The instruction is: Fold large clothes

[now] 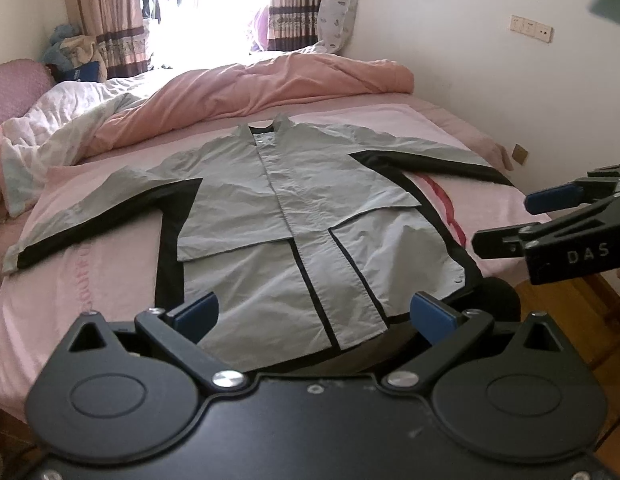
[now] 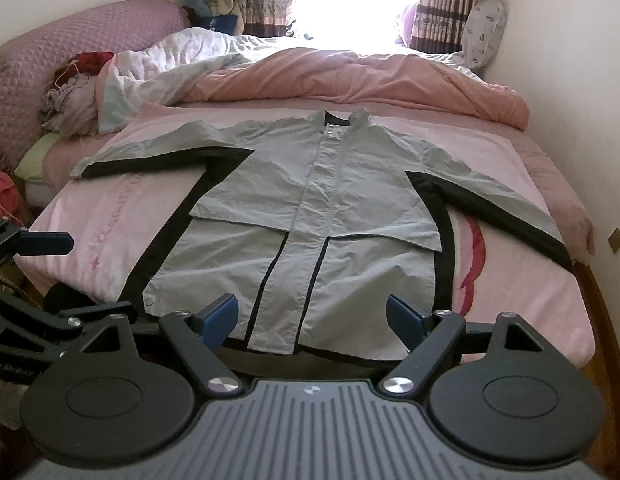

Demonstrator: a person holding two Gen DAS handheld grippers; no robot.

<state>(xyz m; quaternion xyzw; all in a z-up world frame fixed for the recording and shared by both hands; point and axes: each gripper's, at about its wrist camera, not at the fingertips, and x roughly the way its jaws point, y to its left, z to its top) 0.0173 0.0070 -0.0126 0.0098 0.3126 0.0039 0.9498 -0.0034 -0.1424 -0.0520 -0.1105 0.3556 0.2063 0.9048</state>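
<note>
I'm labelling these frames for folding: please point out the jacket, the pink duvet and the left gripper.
jacket (image 2: 318, 200): right wrist view, on the front placket.
pink duvet (image 2: 350, 80): right wrist view, on its bunched middle.
left gripper (image 1: 314, 312): left wrist view, midway between the fingertips.

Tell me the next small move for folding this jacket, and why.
Probably bring the left gripper toward the jacket's left sleeve to fold it inward. The grey and black jacket lies flat, front up, both sleeves spread, on the pink sheet, and both grippers, right gripper included, hover open, holding nothing.
</note>
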